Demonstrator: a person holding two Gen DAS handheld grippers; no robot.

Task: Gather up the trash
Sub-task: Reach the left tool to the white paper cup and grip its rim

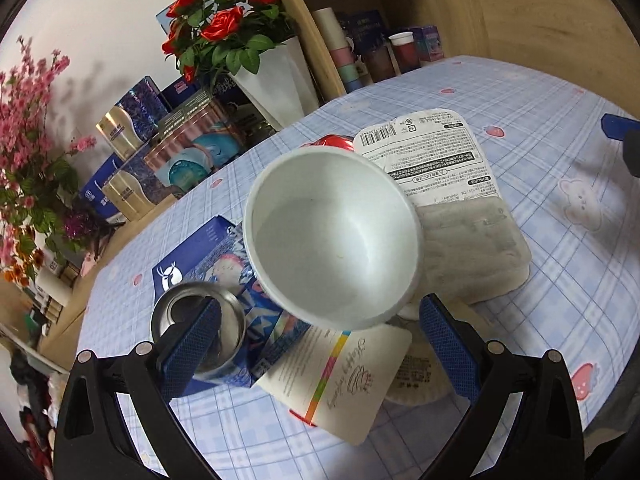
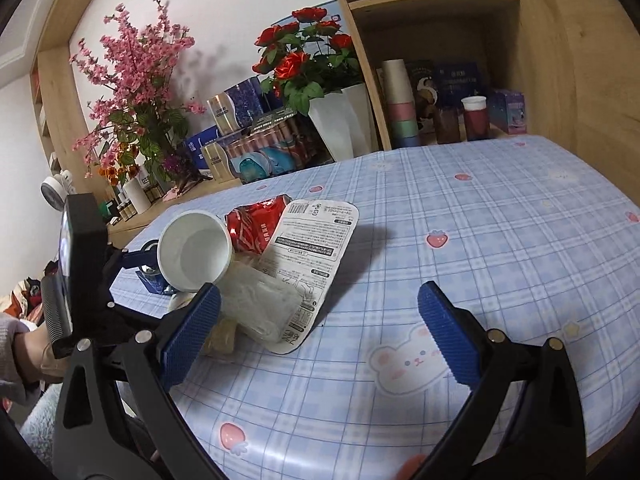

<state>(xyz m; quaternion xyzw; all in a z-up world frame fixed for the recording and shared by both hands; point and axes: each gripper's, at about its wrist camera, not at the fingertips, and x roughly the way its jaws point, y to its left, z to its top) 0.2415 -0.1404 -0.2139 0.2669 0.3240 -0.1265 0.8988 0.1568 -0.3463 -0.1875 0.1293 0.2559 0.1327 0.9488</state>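
Observation:
A heap of trash lies on the checked tablecloth [image 1: 540,92]. In the left wrist view a white paper cup [image 1: 332,236] tips toward me on top of it. Around the cup are an opened silver can [image 1: 200,320], a blue carton [image 1: 224,276], a white printed card [image 1: 340,368], a clear plastic tray [image 1: 472,248] with its peeled label lid [image 1: 432,152], and a crushed red can [image 1: 332,142]. My left gripper [image 1: 320,344] is open, its fingers either side of the heap's near edge, short of the cup. My right gripper [image 2: 320,336] is open over bare cloth, right of the tray [image 2: 260,308] and cup [image 2: 195,250].
Behind the table stand a white vase of red roses [image 2: 340,120], pink blossom branches [image 2: 132,80], boxed goods [image 2: 240,108] and a wooden shelf with stacked cups [image 2: 400,104]. A hand [image 2: 32,348] holds the left gripper at the table's left edge. Bare cloth stretches to the right [image 2: 520,240].

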